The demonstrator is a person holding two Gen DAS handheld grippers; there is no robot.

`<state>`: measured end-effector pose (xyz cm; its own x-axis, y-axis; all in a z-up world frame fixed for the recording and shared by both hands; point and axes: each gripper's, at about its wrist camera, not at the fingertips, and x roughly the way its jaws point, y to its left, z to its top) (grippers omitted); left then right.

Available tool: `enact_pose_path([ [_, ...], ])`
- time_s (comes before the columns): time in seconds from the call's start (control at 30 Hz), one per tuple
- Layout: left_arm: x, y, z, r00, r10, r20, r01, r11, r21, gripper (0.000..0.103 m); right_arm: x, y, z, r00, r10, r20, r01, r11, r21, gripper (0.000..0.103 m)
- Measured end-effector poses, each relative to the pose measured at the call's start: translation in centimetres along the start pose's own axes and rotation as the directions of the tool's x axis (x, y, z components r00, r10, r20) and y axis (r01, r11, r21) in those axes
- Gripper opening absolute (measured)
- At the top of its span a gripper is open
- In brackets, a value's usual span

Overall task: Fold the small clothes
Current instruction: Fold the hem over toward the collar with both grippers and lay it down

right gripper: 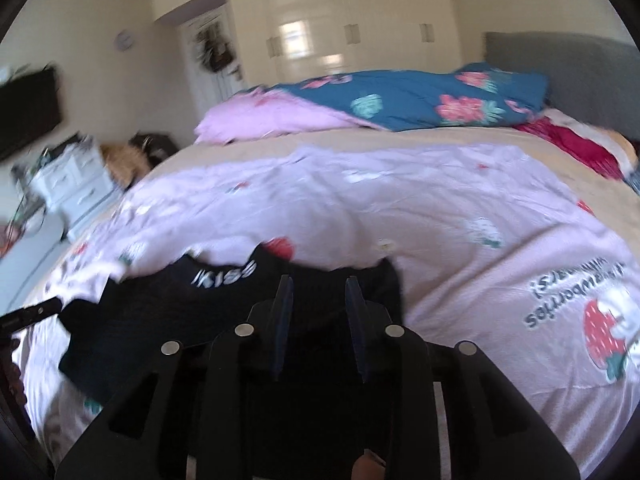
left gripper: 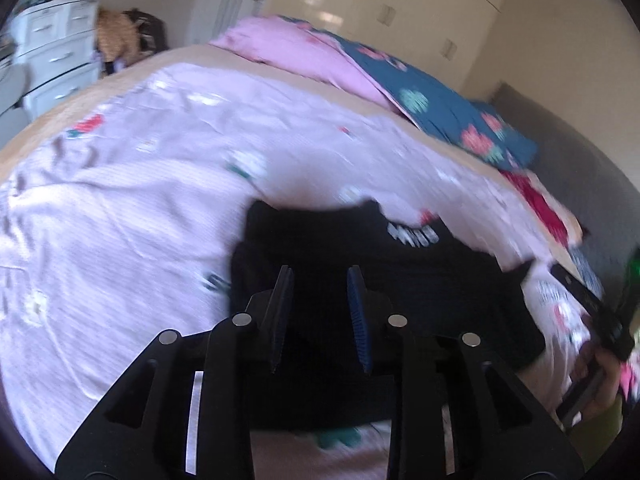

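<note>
Claws (left gripper: 320, 280) apparently parted over garment (left gripper: 400, 280)

A bed (right gripper: 400, 140) with a grey headboard (right gripper: 560, 64) fills the bedroom, glossy cream wardrobes (right gripper: 320, 32) lining the far wall. At far left stands a white chest of drawers (right gripper: 76, 188) beneath a dark wall-mounted screen (right gripper: 28, 112). Soft daylight reflects off the wardrobe doors.

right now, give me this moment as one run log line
step: fold black garment | surface: strawberry-print sheet | left gripper: open above garment | right gripper: open above garment | grip: none
</note>
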<state>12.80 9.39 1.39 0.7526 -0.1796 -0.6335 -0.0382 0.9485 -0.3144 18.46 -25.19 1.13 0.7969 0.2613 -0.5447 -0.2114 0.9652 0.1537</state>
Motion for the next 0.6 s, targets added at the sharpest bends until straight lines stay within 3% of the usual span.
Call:
enact_pose_path([
  [0.13,1.9,-3.6,-1.9,0.994,-0.061,-0.089,0.069,0.993,0.1,0.02,1.1,1.7,-1.0,0.998,0.02,-0.064,-0.024,0.998,-0.057,0.022],
  [0.37,3.9,-5.3,-3.6,0.986,-0.007,-0.167,0.042,0.978,0.206,0.022,2.4,3.8,-3.8,0.98,0.012,-0.197,-0.048,0.983,-0.179,0.022],
  [0.43,4.2,-5.4,-3.9,0.982,0.037,-0.184,0.011,0.967,0.255,0.032,2.9,3.9,-4.3,0.975,0.008,-0.222,-0.05,0.982,-0.183,0.022],
  [0.47,4.2,-5.4,-4.0,0.983,0.057,-0.177,-0.007,0.963,0.27,0.032,3.2,4.0,-4.5,0.972,0.003,-0.236,-0.048,0.981,-0.186,0.022],
  [0.6,4.9,-4.6,-4.1,0.977,0.092,-0.195,-0.037,0.963,0.267,0.032,4.2,4.2,-5.1,0.964,-0.014,-0.264,-0.038,0.981,-0.19,0.022],
])
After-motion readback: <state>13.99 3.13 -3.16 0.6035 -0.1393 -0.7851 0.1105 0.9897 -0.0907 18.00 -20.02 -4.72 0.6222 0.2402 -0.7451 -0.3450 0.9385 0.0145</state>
